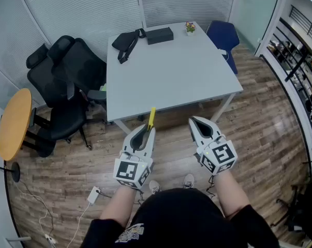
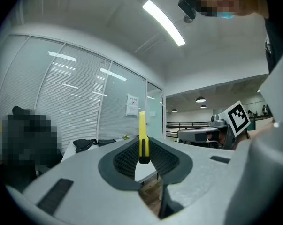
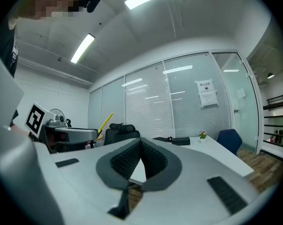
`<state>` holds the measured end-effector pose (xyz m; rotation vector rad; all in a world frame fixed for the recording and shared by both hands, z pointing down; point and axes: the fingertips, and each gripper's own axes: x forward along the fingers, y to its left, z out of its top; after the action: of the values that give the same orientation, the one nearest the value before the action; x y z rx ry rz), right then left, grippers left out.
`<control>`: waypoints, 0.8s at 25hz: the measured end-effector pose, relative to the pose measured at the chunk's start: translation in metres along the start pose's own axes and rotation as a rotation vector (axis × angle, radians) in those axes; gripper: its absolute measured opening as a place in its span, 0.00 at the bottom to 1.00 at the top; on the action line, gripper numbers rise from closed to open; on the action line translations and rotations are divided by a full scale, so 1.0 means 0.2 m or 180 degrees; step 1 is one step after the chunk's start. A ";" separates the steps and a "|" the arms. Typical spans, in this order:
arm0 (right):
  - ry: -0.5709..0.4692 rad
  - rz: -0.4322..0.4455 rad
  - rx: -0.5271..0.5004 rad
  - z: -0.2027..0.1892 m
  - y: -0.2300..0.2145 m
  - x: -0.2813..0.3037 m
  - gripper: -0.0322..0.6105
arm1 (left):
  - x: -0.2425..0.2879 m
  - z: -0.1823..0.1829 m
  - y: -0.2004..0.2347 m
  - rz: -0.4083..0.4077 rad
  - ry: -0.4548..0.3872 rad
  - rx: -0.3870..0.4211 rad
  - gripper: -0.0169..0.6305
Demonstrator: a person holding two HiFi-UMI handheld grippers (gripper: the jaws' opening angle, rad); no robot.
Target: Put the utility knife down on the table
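Forward and level, left fingers (image 2: 125,161) pinch the utility knife (image 2: 142,135); right fingers (image 3: 155,161) closed.

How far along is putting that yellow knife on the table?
Done: the left gripper grips the utility knife between its jaws. In hand: the knife is held short of the table, at its near edge, over the floor. Left: bring it over, lower it, open the jaws. The right gripper is shut, empty.

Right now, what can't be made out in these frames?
- utility knife, blade out or retracted: left gripper view shows only a thin edge, its lower end buried between the pads of the left hand-held gripper; head view too small.
- wall notice print: too small, both gripper views.
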<state>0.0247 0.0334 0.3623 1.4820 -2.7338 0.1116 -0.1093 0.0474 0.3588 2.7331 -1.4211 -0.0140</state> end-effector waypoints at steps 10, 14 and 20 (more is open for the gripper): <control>-0.0015 0.0011 0.0066 -0.01 -0.03 0.01 0.05 | 0.02 -0.01 0.00 0.0019 0.0023 -0.0004 0.13; -0.0011 0.0011 0.0075 -0.03 -0.05 0.01 0.05 | 0.04 -0.03 -0.01 0.0027 0.0051 -0.0017 0.13; -0.0012 0.0039 0.0071 -0.03 -0.10 -0.01 0.05 | 0.07 -0.05 -0.05 0.0040 0.0071 -0.0038 0.13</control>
<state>0.0427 0.0248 0.3697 1.4726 -2.7539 0.1404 -0.0921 0.0418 0.3677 2.7061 -1.4277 0.0086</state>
